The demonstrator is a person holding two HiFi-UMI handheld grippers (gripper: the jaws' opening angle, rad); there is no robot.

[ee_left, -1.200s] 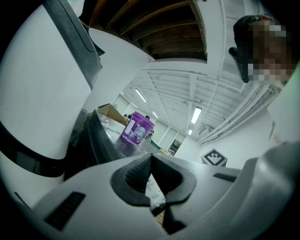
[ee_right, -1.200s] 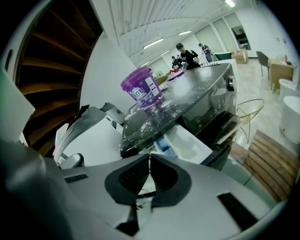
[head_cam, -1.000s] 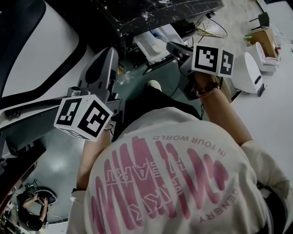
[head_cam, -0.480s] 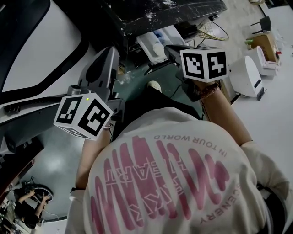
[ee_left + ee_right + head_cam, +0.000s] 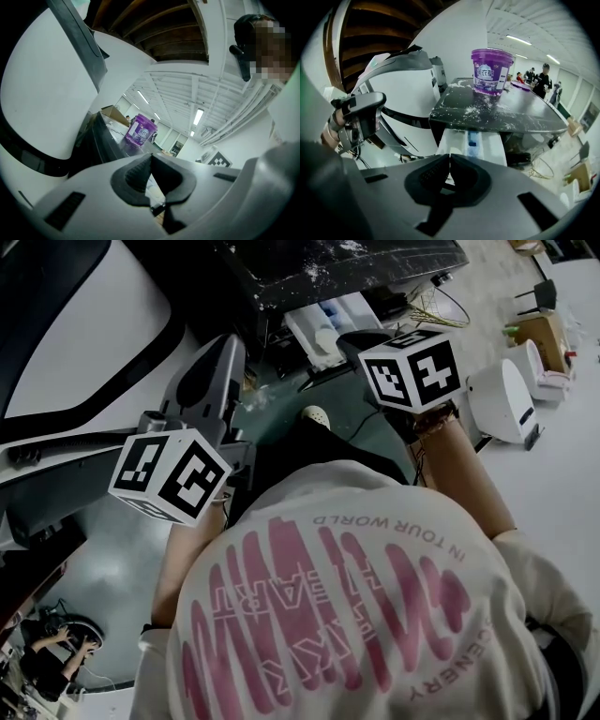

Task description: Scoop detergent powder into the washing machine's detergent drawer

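The white detergent drawer (image 5: 319, 320) (image 5: 471, 140) stands pulled out under a black top (image 5: 328, 268) (image 5: 501, 112) dusted with white powder. A purple detergent tub (image 5: 491, 71) (image 5: 140, 130) sits on that top. My right gripper (image 5: 349, 337) (image 5: 450, 155) hangs just above the drawer's near end, pointing steeply down; its jaws are shut and I see nothing between them. My left gripper (image 5: 217, 351) (image 5: 151, 157) is held to the left beside the white washing machine (image 5: 84, 352) (image 5: 47, 93), pointing about level, jaws shut with nothing in them. No scoop is visible.
A shoe (image 5: 315, 414) shows on the green floor below the drawer. To the right stand a white rounded appliance (image 5: 502, 395), a cardboard box (image 5: 544, 324) and loose cables (image 5: 436, 301). Several people (image 5: 543, 77) stand far behind the tub.
The right gripper has rolled about its own axis, and its marker cube has shifted a little left, toward the drawer. The left gripper has stayed where it was.
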